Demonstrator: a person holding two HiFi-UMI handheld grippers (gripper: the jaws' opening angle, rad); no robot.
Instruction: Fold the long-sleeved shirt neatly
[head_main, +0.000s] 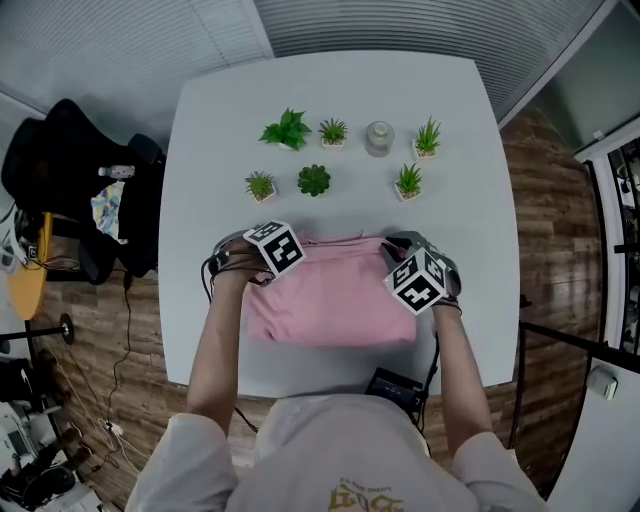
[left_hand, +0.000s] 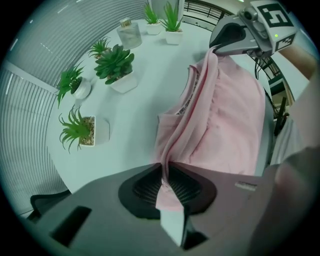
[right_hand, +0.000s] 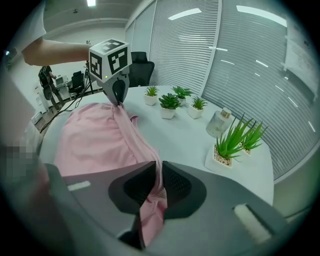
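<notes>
Two grippers, both clamped on cloth. The left gripper (left_hand: 165, 181) has its ribbed black pads closed on a gathered fold of the pink long-sleeved shirt (head_main: 330, 300), with the fabric passing between them. The right gripper (right_hand: 154, 186) grips the same garment in the same way, a strip of pink trailing back past its jaws. From the head view, each holds a far corner of the shirt, and the far edge runs between them. The rest lies as a rough rectangle on the white rounded table (head_main: 215, 150), near the front edge.

Writing: a strip of dark print (left_hand: 188, 100) runs along the inner neckline — too small to read.

Beyond the shirt stand six small potted green plants (head_main: 314, 180) and a clear glass bottle (head_main: 379, 137), well apart from the cloth.
</notes>
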